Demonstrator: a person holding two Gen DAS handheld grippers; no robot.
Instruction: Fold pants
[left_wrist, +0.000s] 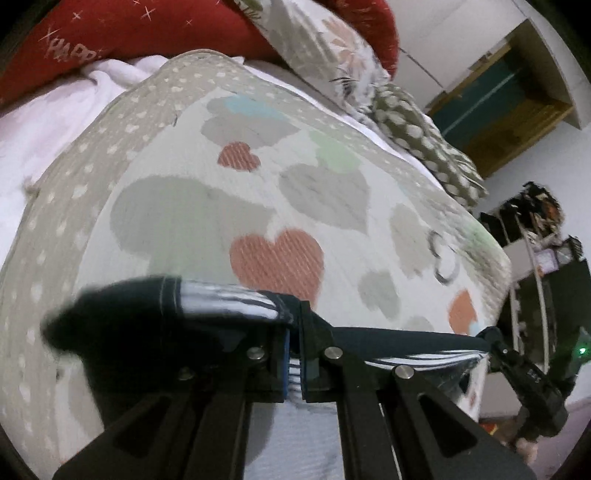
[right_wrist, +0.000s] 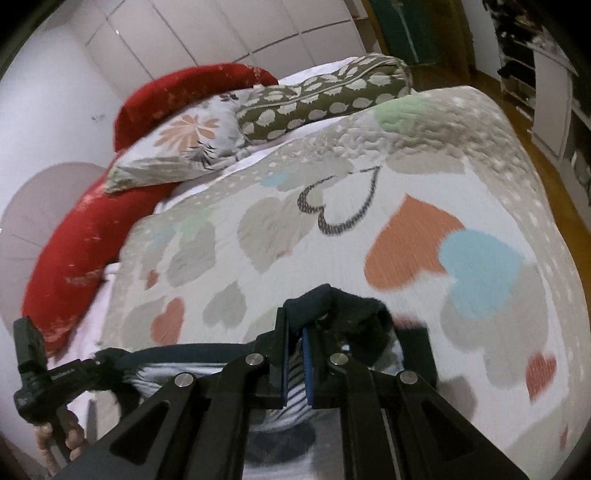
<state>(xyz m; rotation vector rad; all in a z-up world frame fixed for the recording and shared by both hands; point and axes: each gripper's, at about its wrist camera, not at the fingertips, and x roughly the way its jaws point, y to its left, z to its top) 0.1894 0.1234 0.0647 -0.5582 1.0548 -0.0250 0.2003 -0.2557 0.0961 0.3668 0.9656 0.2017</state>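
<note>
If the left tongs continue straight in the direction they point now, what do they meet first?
Probably the quilt on the bed. The left tongs, shut on the pants, point down at its heart pattern, and nothing else shows in between. Depth is uncertain.

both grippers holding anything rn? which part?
Yes. The left gripper and the right gripper are each shut on the pants, pinching the striped waistband edge stretched between them.
</note>
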